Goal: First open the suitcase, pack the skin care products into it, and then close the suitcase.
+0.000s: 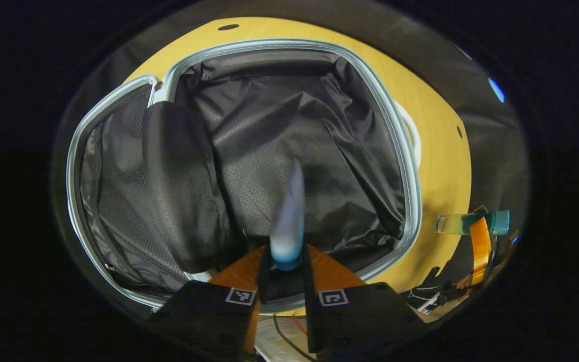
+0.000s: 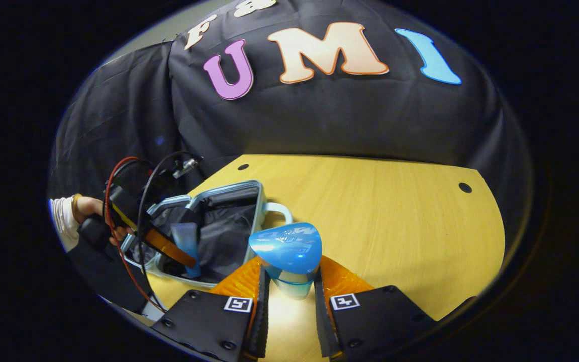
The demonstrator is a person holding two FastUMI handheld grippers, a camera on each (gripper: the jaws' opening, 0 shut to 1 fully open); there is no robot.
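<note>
Left gripper view, nearest first: left gripper [image 1: 286, 261] clamped on a pale blue tube [image 1: 289, 221], both fingers [image 1: 243, 274] pressing its capped end. Tube pointing away from camera, blurred, hanging over the open suitcase [image 1: 410, 201]. Beyond it: dark crinkled lining [image 1: 289, 130] of the main compartment, a mesh-lined flap [image 1: 118, 191] off to the left, pale zipper rim all round. Suitcase lying open on the yellow wooden table [image 1: 445, 166]. Far right edge: other gripper holding a clear bottle [image 1: 465, 222] with a teal cap, level and sideways.

Right gripper view, nearest first: right gripper [image 2: 292, 286] closed on that bottle [image 2: 289, 284], fingers [image 2: 244, 281] gripping the clear body on both sides, rounded blue cap [image 2: 287, 247] facing the camera. Held above bare table [image 2: 395, 221], just right of the suitcase. Mid-distance left: open suitcase [image 2: 219, 226], white handle [image 2: 277, 208] on the side nearest the bottle. Left gripper [image 2: 169, 246] over it, tube [image 2: 189, 249] standing roughly upright inside the rim; contact with the lining not discernible. Behind that: a hand [image 2: 91, 208] with a white sleeve [image 2: 61, 218] on the gripper body, red and black cables [image 2: 133, 201] looping above.
</note>
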